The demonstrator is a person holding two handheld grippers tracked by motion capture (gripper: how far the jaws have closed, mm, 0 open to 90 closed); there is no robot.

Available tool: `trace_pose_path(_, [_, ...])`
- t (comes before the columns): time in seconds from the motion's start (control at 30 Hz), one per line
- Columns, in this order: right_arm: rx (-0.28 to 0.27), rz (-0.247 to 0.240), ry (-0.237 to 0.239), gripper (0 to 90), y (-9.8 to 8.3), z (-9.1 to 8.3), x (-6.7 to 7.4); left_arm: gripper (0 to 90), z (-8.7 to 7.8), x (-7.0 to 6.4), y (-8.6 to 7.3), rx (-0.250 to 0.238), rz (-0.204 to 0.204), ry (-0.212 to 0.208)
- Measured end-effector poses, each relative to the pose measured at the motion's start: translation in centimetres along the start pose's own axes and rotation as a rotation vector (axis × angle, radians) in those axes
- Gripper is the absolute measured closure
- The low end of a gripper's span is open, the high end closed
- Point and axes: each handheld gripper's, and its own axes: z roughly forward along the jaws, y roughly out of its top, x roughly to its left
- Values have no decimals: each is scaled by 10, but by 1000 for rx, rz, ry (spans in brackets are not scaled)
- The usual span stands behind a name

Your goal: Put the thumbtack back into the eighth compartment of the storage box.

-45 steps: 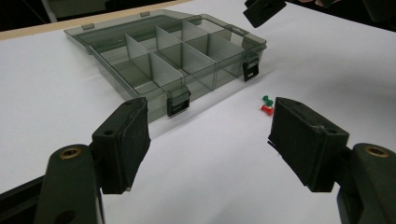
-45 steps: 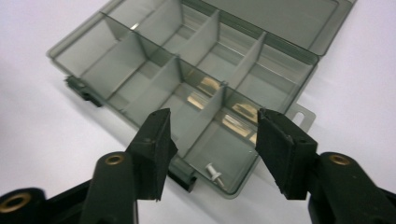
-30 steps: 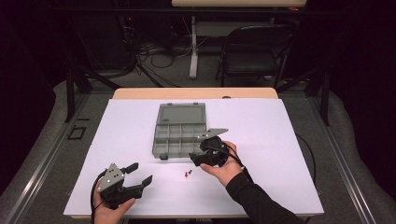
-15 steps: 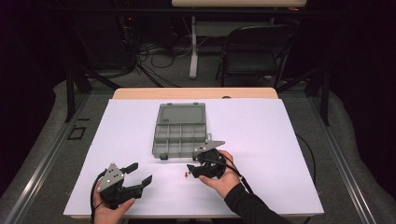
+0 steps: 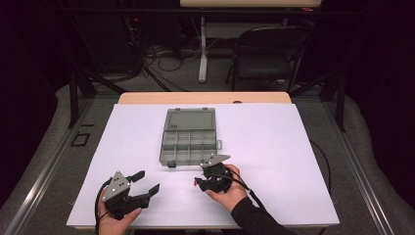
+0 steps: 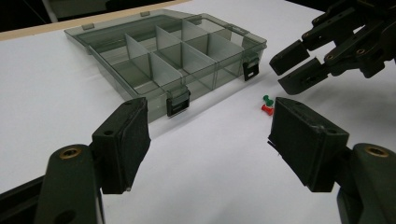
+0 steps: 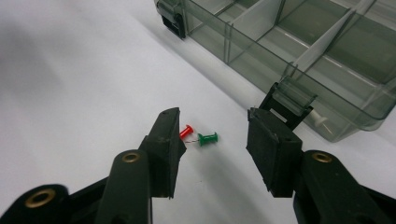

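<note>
A red pushpin (image 7: 186,131) and a green pushpin (image 7: 208,138) lie tip to tip on the white table, just in front of a clear grey compartment box (image 5: 188,142) with its lid open. My right gripper (image 7: 213,115) is lowered over them. Its jaws have just been closing and now stand half apart, with the green pin between them and the red pin by the left pad; neither pad presses a pin. In the left gripper view the right gripper (image 6: 286,71) hovers above both pins. My left gripper (image 5: 148,181) rests open at the front left, holding nothing.
A white pushpin (image 7: 319,117) lies in the box's near corner compartment, behind a black latch (image 7: 286,108). The white sheet (image 5: 274,147) spreads widely to the right and left of the box. A chair (image 5: 266,58) and cables stand beyond the table.
The right gripper has come down and toward the near side onto the two pins, and its jaws have narrowed. The left gripper has stayed where it was.
</note>
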Motion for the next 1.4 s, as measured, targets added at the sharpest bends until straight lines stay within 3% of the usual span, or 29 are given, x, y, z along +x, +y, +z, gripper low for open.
trace_pose_path(0.6, [16, 34, 3, 588, -2, 16, -2, 280, -1, 0, 0, 0, -1, 6])
trace_pose_path(1.4, [45, 24, -2, 728, -5, 23, -1, 281, -1, 1, 0, -1, -1, 6])
